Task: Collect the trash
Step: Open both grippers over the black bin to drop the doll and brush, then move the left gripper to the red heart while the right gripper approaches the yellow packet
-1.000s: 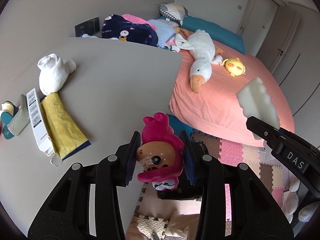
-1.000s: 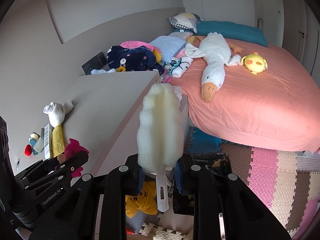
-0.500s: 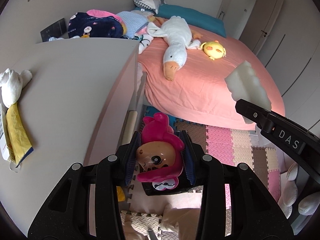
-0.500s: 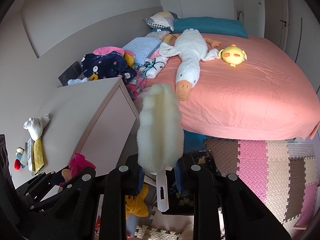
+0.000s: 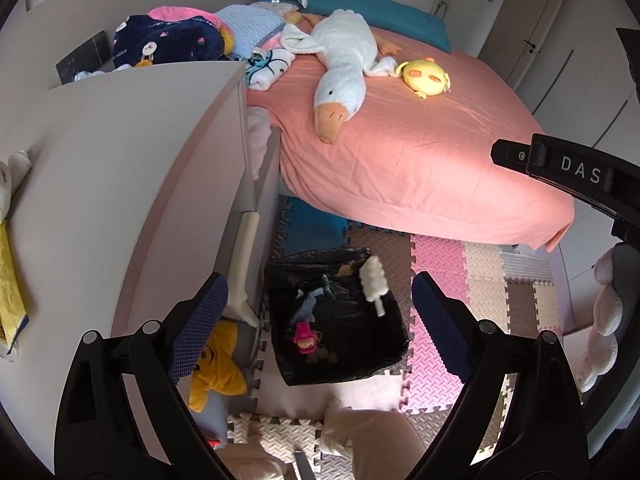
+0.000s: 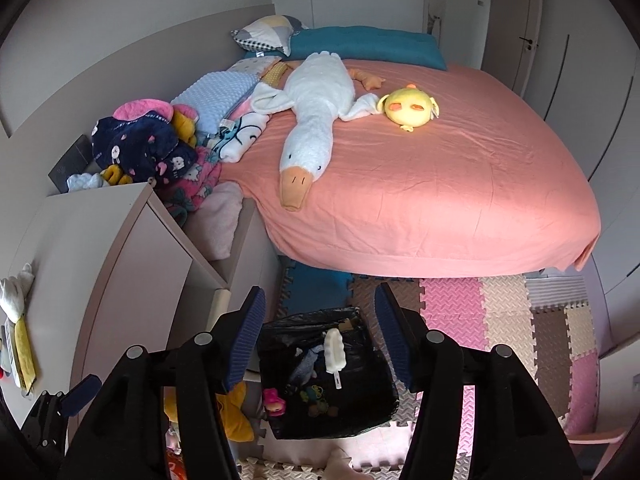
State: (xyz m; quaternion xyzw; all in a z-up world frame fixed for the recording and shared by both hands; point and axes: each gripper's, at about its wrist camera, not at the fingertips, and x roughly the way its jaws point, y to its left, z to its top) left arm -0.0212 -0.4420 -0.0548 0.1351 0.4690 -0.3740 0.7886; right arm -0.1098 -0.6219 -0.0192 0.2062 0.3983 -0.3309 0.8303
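Presently: bin (image 5: 392, 344), black-lined, on the floor mats beside the desk's (image 5: 120, 184) front corner, holding a pink doll (image 5: 303, 335), a white foam brush (image 5: 374, 282) and small scraps. Left gripper (image 5: 318, 316): fingers spread wide, holding nothing, above the bin. Right gripper (image 6: 320, 330): fingers likewise wide apart and empty, above the same bin. Remaining candidates: yellow packet (image 5: 10, 280) and white cloth (image 5: 12, 176) at the desk's left edge. Risks, judged: the two grippers, close together, may knock when turning back; a careless sweep could push the packet off the desk edge; plush toys on the bed could be mistaken for trash.
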